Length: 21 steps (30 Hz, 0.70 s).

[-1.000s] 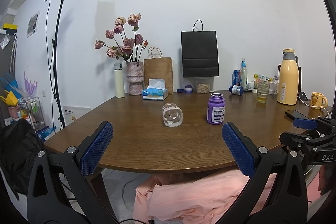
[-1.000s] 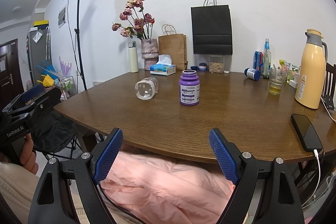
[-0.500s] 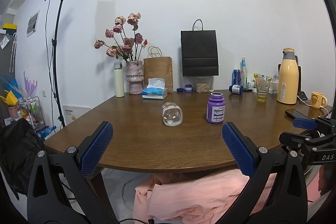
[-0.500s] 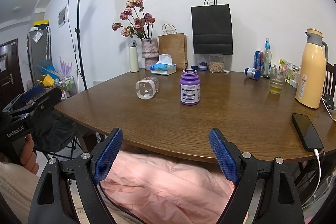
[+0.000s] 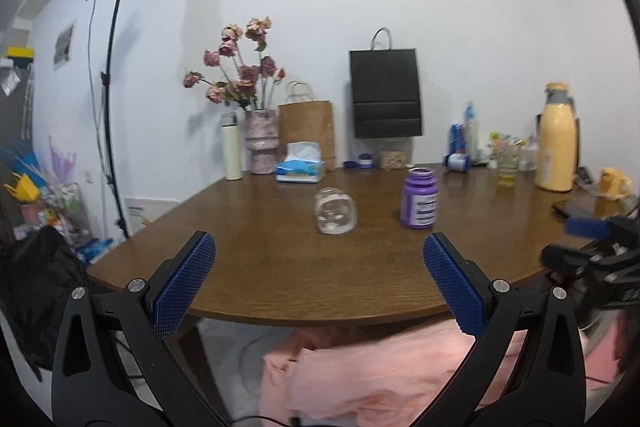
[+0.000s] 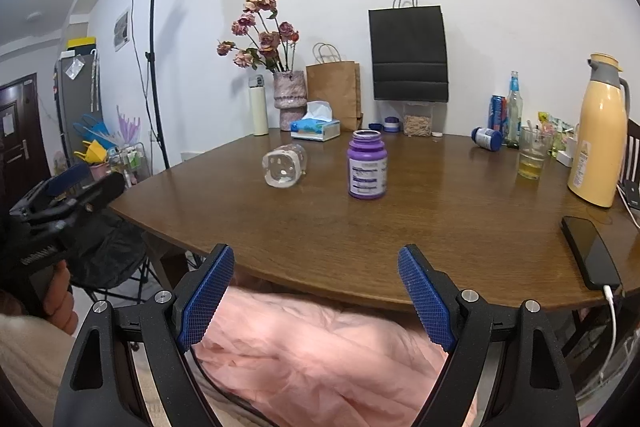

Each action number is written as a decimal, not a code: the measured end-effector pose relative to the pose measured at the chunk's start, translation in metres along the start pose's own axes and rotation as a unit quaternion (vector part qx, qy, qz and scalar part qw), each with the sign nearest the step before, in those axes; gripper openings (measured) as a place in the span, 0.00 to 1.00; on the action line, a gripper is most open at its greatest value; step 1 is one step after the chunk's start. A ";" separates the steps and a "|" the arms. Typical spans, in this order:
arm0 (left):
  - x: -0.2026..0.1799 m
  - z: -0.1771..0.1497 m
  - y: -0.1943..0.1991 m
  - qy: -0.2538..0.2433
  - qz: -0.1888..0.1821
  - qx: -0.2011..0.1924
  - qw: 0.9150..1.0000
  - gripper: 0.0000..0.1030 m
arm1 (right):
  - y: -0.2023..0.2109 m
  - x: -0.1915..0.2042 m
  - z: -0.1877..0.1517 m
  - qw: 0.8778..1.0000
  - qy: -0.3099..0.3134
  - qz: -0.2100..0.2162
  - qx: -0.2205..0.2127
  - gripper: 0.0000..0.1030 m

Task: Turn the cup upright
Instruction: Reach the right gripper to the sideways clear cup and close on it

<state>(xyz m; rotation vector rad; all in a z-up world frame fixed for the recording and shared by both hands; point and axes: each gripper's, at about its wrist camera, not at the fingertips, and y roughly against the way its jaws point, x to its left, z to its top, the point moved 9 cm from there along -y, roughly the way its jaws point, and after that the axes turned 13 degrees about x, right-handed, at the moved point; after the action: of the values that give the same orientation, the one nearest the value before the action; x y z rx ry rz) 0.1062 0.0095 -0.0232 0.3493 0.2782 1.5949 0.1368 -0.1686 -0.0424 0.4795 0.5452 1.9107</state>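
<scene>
A clear glass cup lies on its side on the brown wooden table, its base toward me; it also shows in the right wrist view. My left gripper is open and empty, held off the table's near edge, well short of the cup. My right gripper is open and empty, also in front of the near edge, with the cup far ahead to its left. The left gripper's body shows at the left of the right wrist view.
A purple bottle stands right of the cup. At the back stand a flower vase, tissue box, paper bags and cans. A yellow thermos, drinking glass and phone are at the right.
Both views have shifted slightly, with the left view blurred by motion. The cup and the bottle have not moved. Both grippers stay open.
</scene>
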 end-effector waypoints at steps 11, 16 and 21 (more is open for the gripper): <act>0.073 0.024 -0.114 0.071 0.050 0.109 0.990 1.00 | -0.097 0.046 0.061 0.993 0.043 0.089 0.060 0.86; 0.103 0.034 -0.168 0.097 0.048 0.158 0.982 1.00 | -0.159 0.074 0.098 0.989 0.080 0.092 0.085 0.86; 0.119 0.045 -0.212 0.102 0.042 0.189 0.976 1.00 | -0.250 0.080 0.134 0.985 0.071 0.065 0.143 0.86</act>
<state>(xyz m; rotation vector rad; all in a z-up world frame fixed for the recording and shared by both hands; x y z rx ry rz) 0.3151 0.1386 -0.0570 0.4938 0.7385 1.6608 0.3668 0.0140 -0.0695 0.5763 0.9100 2.0106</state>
